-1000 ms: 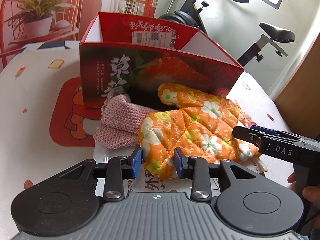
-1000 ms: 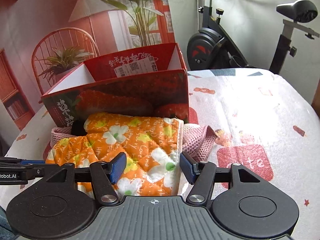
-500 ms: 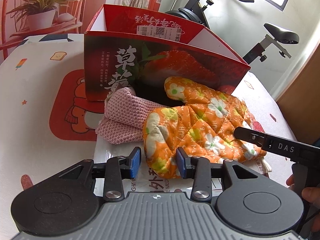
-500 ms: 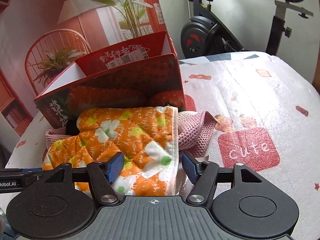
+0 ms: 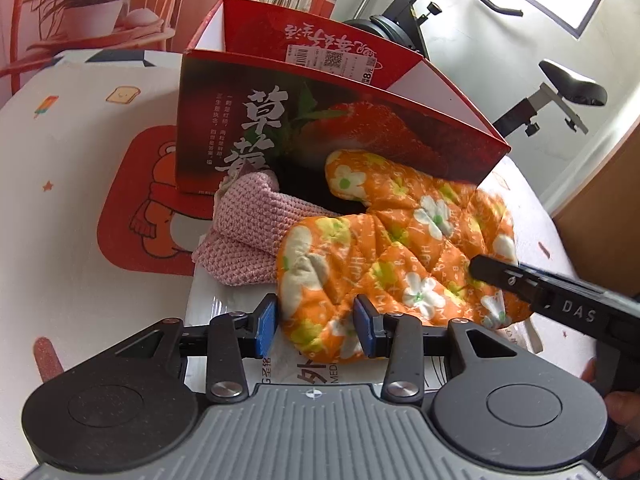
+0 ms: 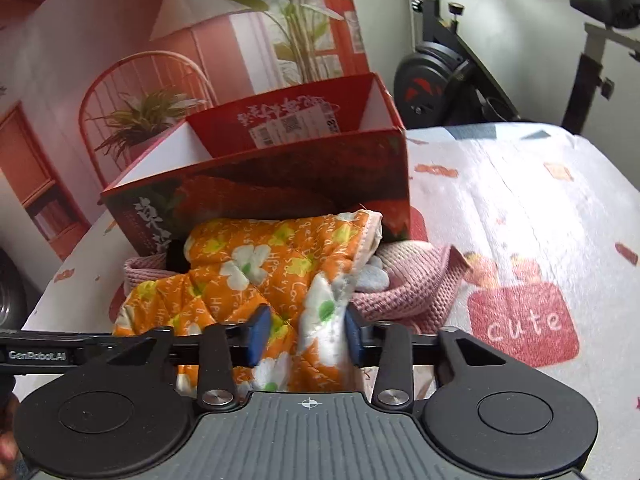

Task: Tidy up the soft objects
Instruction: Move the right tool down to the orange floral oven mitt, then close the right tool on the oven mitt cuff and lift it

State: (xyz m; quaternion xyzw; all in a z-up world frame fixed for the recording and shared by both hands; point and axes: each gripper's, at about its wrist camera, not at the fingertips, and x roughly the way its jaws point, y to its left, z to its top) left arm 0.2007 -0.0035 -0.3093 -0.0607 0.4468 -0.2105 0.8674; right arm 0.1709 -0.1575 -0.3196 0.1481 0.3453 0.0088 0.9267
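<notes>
An orange flowered oven mitt (image 5: 400,248) lies on a pink knitted cloth (image 5: 248,232) in front of a red strawberry box (image 5: 320,128). My left gripper (image 5: 315,324) is around the mitt's fingertip end, its jaws a mitt's width apart. My right gripper (image 6: 306,334) is shut on the mitt's cuff end (image 6: 304,304), which bunches between its pads. The mitt (image 6: 256,268), the pink cloth (image 6: 412,288) and the box (image 6: 280,168) also show in the right wrist view. The right gripper's finger (image 5: 504,276) shows in the left wrist view.
The pile rests on a white printed packet (image 5: 224,304) on a patterned tablecloth (image 6: 520,208). An exercise bike (image 6: 452,76) stands behind the table. A backdrop with a chair and plants (image 6: 160,92) hangs at the back left.
My right gripper has closed from wide open onto the mitt's cuff. The left gripper has drawn back slightly and stays about as wide around the mitt's tip.
</notes>
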